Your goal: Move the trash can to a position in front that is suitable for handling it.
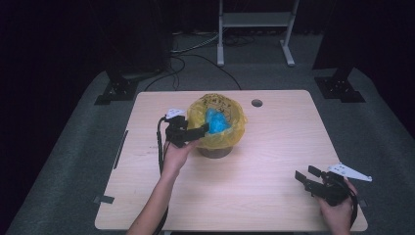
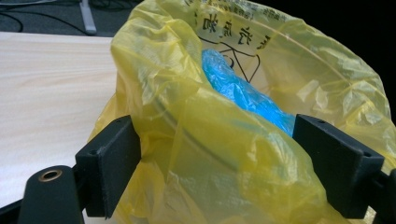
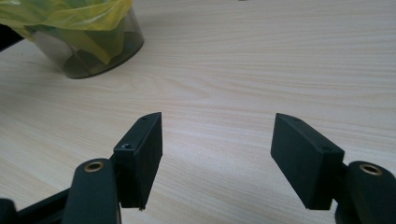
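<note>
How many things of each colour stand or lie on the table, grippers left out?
Yellow: 1, the bag lining the bin.
Blue: 1, the crumpled wad inside the bag.
Smoky clear: 1, the bin.
Total: 3

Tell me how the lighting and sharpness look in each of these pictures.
High view: the table is brightly lit while the room around it is dark, and the picture is soft. Left gripper view: the yellow bag is sharp, with light showing through it. Right gripper view: even light, clear wood grain, the near tongs slightly soft.
</note>
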A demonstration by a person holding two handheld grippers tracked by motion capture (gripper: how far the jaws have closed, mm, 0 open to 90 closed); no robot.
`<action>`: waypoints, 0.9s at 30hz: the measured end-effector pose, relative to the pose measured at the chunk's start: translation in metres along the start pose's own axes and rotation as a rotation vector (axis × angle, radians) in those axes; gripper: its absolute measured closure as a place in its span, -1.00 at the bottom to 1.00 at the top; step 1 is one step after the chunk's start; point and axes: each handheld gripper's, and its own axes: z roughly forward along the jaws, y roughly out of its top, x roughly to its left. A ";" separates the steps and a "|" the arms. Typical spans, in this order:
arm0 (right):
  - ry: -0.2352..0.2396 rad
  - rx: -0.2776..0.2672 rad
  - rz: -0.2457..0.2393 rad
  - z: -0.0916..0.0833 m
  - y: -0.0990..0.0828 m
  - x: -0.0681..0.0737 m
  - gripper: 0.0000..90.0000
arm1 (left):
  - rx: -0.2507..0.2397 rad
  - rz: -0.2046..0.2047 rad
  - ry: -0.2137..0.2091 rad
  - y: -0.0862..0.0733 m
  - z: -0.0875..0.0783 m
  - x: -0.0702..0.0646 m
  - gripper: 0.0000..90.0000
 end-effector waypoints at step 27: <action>0.009 0.023 -0.009 0.005 -0.001 0.005 -0.25 | -0.081 -0.004 -0.020 -0.051 -0.076 -0.017 -0.72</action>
